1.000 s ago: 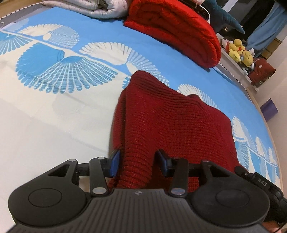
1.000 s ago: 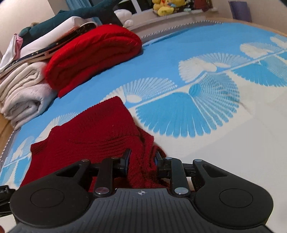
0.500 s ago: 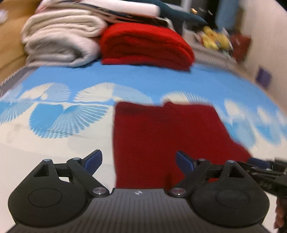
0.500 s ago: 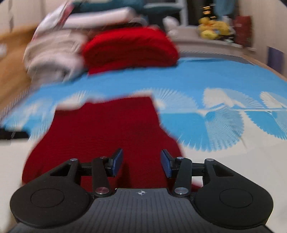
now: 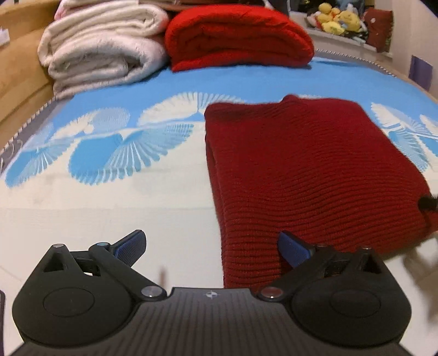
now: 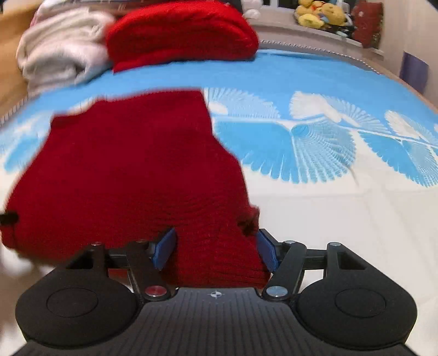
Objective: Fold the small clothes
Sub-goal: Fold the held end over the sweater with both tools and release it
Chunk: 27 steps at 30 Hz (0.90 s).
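Dark red knit garment (image 5: 309,169) lies folded on the blue-and-white bedspread (image 5: 109,153), centre-right in the left wrist view. The left gripper (image 5: 212,245) is spread wide and empty over its near edge; the right gripper (image 6: 216,250) is also parted, straddling the hem. Pinch matching corners evenly and keep edges aligned before the next fold.

The sweater's (image 5: 314,175) near hem passes out of sight behind the left gripper's (image 5: 212,247) body. Far right of that gripper, the sweater's corner smears into blur at the frame edge. Ahead of the right gripper (image 6: 216,250), the sweater's far edge and the blankets (image 6: 60,52) are motion-blurred; toys (image 6: 320,12) are cropped at the top.
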Available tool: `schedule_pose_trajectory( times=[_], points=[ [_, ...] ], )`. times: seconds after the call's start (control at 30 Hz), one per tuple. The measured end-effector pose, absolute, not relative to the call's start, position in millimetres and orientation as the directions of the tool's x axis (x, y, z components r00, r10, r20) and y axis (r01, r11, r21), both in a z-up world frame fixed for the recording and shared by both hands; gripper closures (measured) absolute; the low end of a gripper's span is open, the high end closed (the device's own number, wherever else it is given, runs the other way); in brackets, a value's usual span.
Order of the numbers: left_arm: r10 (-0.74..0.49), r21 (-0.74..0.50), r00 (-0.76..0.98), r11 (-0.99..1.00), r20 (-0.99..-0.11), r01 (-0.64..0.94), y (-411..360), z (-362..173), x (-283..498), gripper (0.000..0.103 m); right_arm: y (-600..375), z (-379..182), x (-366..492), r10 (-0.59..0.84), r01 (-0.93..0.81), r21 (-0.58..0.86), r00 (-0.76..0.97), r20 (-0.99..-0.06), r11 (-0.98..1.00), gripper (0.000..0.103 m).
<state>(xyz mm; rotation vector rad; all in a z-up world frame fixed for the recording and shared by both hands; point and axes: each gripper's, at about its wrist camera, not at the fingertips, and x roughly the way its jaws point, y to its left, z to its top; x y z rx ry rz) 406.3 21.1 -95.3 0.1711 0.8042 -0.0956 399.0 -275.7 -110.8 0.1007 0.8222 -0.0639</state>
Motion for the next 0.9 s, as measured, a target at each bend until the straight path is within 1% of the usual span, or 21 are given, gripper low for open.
schedule_pose_trajectory(
  times=[0.1, 0.17, 0.2, 0.23, 0.4, 0.47, 0.57, 0.6, 0.63, 0.67, 0.7, 0.73, 0.77, 0.8, 0.83, 0.87, 0.9],
  points=[
    [-0.075, 0.103, 0.721, 0.975, -0.689, 0.199, 13.9, -79.0, 392.1, 0.000, -266.5, -89.8, 384.3, -0.035, 0.070, 0.028, 0.752, -0.659, 0.997, 0.031],
    [-0.113, 0.090, 0.738, 0.969, -0.665, 0.229, 4.5, -65.0, 380.1, 0.000, -259.0, -78.1, 374.5, -0.026, 0.054, 0.026, 0.780, -0.625, 0.998, 0.022],
    [-0.125, 0.091, 0.748, 0.966, -0.652, 0.240, 0.9, -57.5, 371.3, 0.000, -256.7, -72.8, 369.8, -0.017, 0.047, 0.032, 0.789, -0.614, 0.998, 0.021],
    [-0.130, 0.094, 0.754, 0.965, -0.643, 0.246, -1.5, -52.0, 362.7, 0.000, -251.6, -66.6, 362.3, -0.011, 0.044, 0.040, 0.797, -0.603, 0.998, 0.021],
    [-0.124, 0.100, 0.765, 0.966, -0.632, 0.240, -3.9, -31.9, 305.1, 0.000, -235.7, -43.8, 310.6, 0.017, 0.045, 0.096, 0.826, -0.563, 0.994, 0.010],
    [-0.102, 0.102, 0.759, 0.971, -0.643, 0.216, 5.3, -35.2, 276.1, 0.000, -232.7, -43.4, 272.8, 0.005, 0.059, 0.101, 0.840, -0.542, 0.993, 0.001],
    [-0.084, 0.049, 0.736, 0.986, -0.672, 0.157, 23.3, -49.1, 238.7, 0.000, -229.1, -57.6, 224.1, -0.024, 0.095, 0.109, 0.852, -0.523, 0.989, 0.001],
    [-0.076, 0.044, 0.732, 0.989, -0.677, 0.143, 26.3, -54.1, 229.4, 0.000, -226.7, -63.6, 212.3, -0.047, 0.123, 0.107, 0.844, -0.534, 0.987, 0.001],
    [-0.070, 0.048, 0.730, 0.989, -0.680, 0.139, 28.0, -59.5, 221.8, 0.000, -224.4, -69.1, 205.3, -0.070, 0.156, 0.105, 0.820, -0.568, 0.982, 0.001],
    [-0.064, 0.061, 0.726, 0.988, -0.685, 0.145, 27.8, -63.7, 217.3, 0.000, -221.3, -69.8, 201.1, -0.070, 0.177, 0.119, 0.794, -0.604, 0.977, 0.001],
    [-0.064, 0.077, 0.721, 0.984, -0.690, 0.161, 25.5, -66.9, 215.1, 0.000, -218.6, -67.2, 198.0, -0.052, 0.179, 0.147, 0.787, -0.614, 0.973, 0.001],
    [-0.071, 0.086, 0.721, 0.980, -0.689, 0.179, 24.5, -67.9, 213.9, 0.000, -215.6, -63.5, 195.3, -0.028, 0.167, 0.176, 0.799, -0.601, 0.970, 0.001],
    [-0.081, 0.091, 0.729, 0.977, -0.680, 0.193, 23.7, -68.8, 212.7, 0.000, -212.0, -62.3, 191.7, -0.014, 0.143, 0.184, 0.825, -0.565, 0.972, 0.001],
    [-0.088, 0.092, 0.743, 0.976, -0.663, 0.197, 23.4, -70.1, 211.3, 0.000, -207.9, -65.2, 188.0, -0.025, 0.129, 0.161, 0.848, -0.529, 0.978, 0.001],
    [-0.089, 0.091, 0.752, 0.977, -0.653, 0.194, 23.3, -72.6, 210.6, 0.000, -202.3, -73.0, 187.3, -0.078, 0.145, 0.092, 0.855, -0.512, 0.985, 0.001],
    [-0.088, 0.093, 0.752, 0.977, -0.653, 0.194, 23.1, -75.1, 211.4, 0.000, -198.7, -77.0, 193.4, -0.128, 0.170, 0.025, 0.823, -0.553, 0.985, 0.001],
    [-0.086, 0.097, 0.746, 0.975, -0.661, 0.199, 23.0, -77.6, 214.4, 0.000, -199.1, -79.0, 198.9, -0.124, 0.159, 0.010, 0.808, -0.576, 0.987, 0.001]
  ],
)
